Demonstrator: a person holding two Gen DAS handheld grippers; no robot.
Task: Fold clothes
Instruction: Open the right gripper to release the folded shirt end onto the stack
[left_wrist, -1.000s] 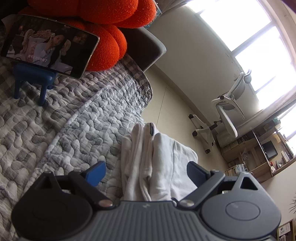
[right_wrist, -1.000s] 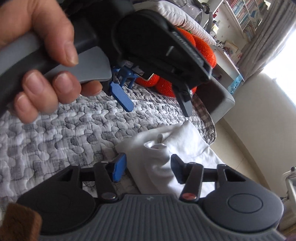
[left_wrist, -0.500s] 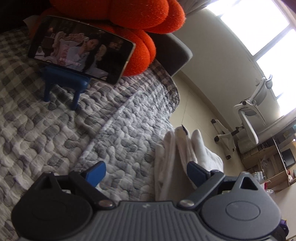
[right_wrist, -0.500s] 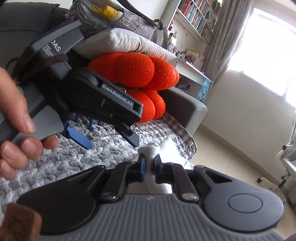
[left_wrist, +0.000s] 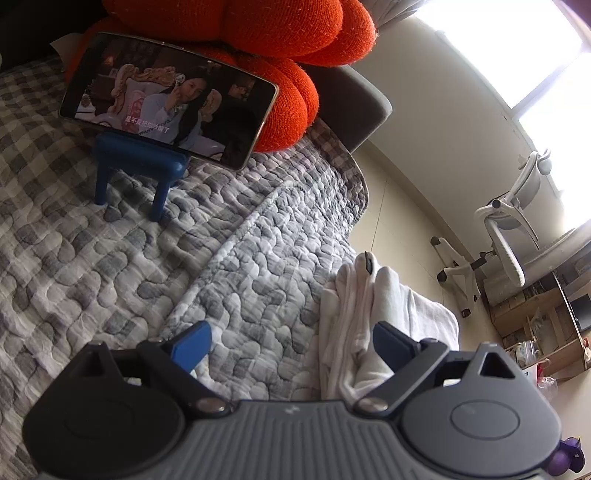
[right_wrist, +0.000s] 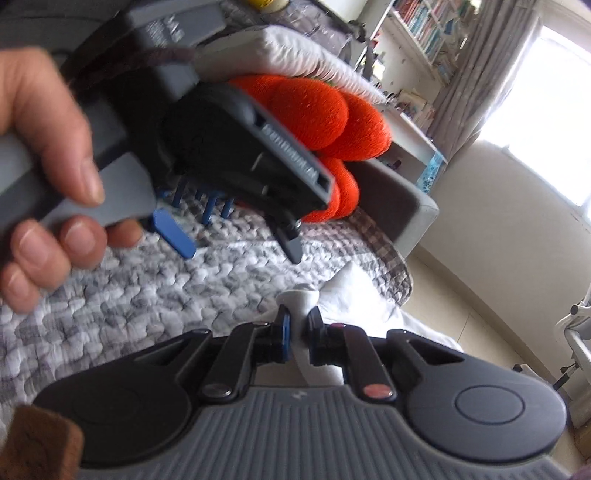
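Left wrist view: the left gripper (left_wrist: 291, 341) hangs over a grey quilt (left_wrist: 155, 258), fingers spread wide and gripping nothing. A white garment (left_wrist: 373, 317) lies bunched in soft ridges at the quilt's right edge, partly between the fingers but loose, its far side hanging toward the floor. A phone (left_wrist: 170, 99) on a blue stand sits near the far edge, against an orange cushion (left_wrist: 280, 48). Right wrist view: the right gripper (right_wrist: 298, 334) has its fingers pressed nearly together, pinching a raised fold of the garment (right_wrist: 354, 291) by the same edge. A hand (right_wrist: 48, 177) holds the left gripper (right_wrist: 240, 243) above the quilt (right_wrist: 147, 295). Judged from this, folding is under way: the cloth is gathered, not yet a flat, neat stack.
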